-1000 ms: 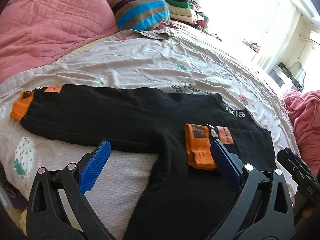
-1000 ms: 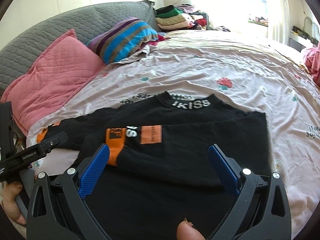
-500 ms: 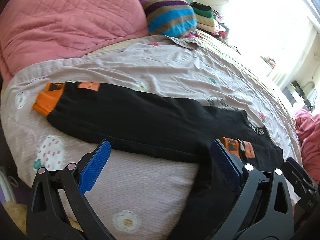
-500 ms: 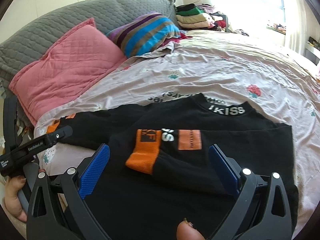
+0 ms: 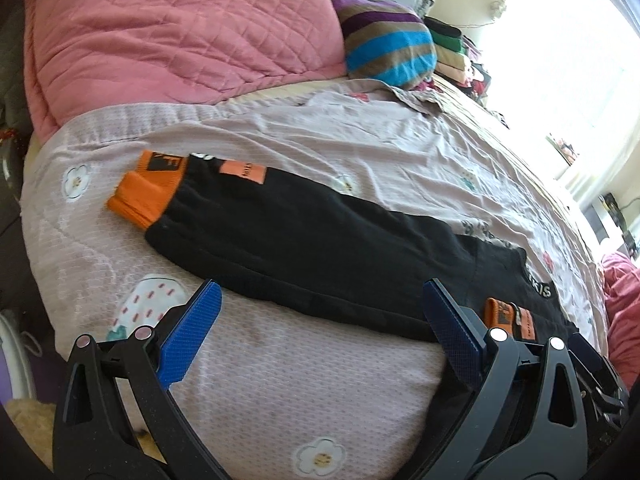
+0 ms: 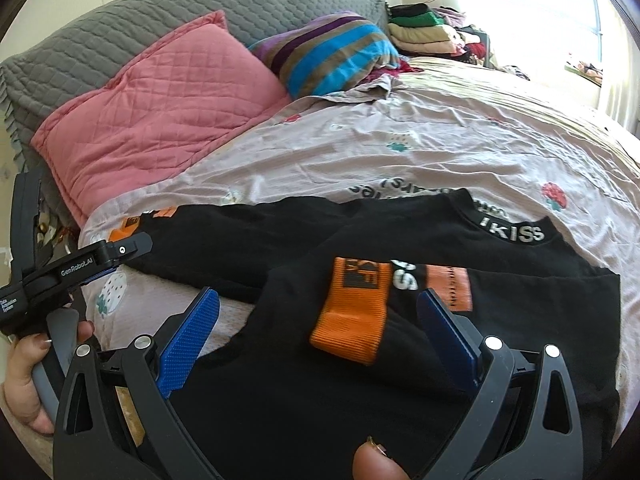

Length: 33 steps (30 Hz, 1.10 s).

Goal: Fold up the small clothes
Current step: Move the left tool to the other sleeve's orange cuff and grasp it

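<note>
Left gripper (image 5: pixel 320 336) and right gripper (image 6: pixel 316 332): both spread wide, holding nothing. Black top (image 6: pixel 400 360) flat on bed (image 5: pixel 320 400); one sleeve (image 6: pixel 400 320) folded across chest, other sleeve (image 5: pixel 300 236) outstretched. Best grasp probably at orange cuff (image 5: pixel 144 196), pinching both layers, then carrying straight across.

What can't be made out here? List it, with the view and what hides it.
- Hem of the black sweatshirt: right wrist view, hidden behind the right gripper and cut off by the bottom edge.
- Folded sleeve's orange cuff: left wrist view, partly behind the left gripper finger.
- Orange patch lettering: left wrist view, too small.
- Window area: both views, overexposed.
</note>
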{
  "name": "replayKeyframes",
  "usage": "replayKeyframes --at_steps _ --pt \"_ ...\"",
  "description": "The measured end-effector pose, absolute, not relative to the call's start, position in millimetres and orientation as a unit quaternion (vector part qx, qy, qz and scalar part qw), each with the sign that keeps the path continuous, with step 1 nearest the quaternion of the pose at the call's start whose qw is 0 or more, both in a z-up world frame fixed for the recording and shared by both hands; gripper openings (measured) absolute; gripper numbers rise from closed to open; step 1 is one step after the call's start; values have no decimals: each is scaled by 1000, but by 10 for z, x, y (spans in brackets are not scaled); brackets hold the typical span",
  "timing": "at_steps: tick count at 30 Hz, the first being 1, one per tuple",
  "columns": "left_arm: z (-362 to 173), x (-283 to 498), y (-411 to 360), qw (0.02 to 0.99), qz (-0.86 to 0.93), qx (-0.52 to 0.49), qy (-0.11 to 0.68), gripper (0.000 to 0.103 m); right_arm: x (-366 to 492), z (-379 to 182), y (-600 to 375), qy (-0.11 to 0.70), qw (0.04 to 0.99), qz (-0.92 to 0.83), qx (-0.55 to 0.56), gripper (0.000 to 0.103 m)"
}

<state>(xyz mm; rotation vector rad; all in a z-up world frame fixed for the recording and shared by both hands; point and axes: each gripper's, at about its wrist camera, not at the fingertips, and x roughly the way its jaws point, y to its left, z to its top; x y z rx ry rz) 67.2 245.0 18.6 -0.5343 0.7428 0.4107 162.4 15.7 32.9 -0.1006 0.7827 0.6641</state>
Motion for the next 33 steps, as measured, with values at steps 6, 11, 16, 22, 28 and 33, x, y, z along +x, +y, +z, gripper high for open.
replayKeyframes --at_steps 6,11,16,22,28,33 --pt "126 623 2599 871 213 -265 356 94 1614 289 333 376 864 331 -54 98" --pt "58 589 2728 863 228 -275 358 94 1607 240 482 379 857 342 -67 98" --pt "-11 572 2855 856 240 -286 359 94 1608 201 583 384 852 349 -68 98" --pt "-121 552 3028 844 261 -300 359 94 1622 165 655 386 851 349 -68 98" --pt "-227 602 3208 838 264 -322 353 94 1680 112 606 395 851 342 -50 98" --pt "-272 674 3329 837 269 -325 348 94 1719 63 577 401 851 335 -48 98"
